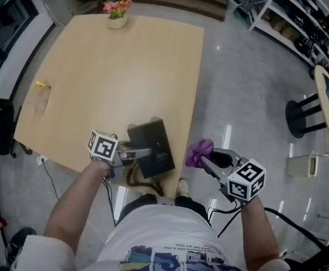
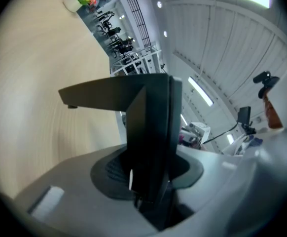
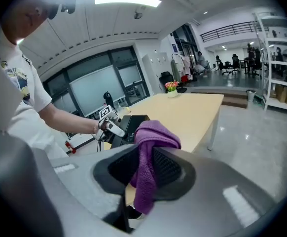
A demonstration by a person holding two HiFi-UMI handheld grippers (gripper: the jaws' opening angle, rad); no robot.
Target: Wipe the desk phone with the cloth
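We look down first on the grey polished floor [image 1: 238, 78], which fills the right side of the head view. It carries a black round stool [image 1: 300, 117], well apart from everything else. Next in size is the pale wooden counter [image 1: 113, 78], broad and mostly bare, with its near corner close to the person's body.

At that near edge we find the black desk phone [image 1: 153, 145], a flat rectangular body turned at an angle to the counter's edge, with part of it reaching past the edge. A dark cord [image 1: 133, 176] loops below it, off the counter. We cannot tell whether the phone rests fully on the wood or is raised on 1 side.

The left tool [image 1: 146, 151] comes in from the phone's left side. In the left gripper view its 2 jaws are closed onto the phone's black casing, which stands edge-on between the pads. The right tool [image 1: 204, 161] sits to the right of the counter, over the floor, near the phone but apart from it. Its jaws are clamped on the purple cloth [image 1: 200, 151]. In the right gripper view the cloth bunches above the pads and hangs down below them.

At the counter's far edge stands a white pot of pink flowers [image 1: 117, 20]. A small yellow scrap [image 1: 40, 84] lies near the left edge.
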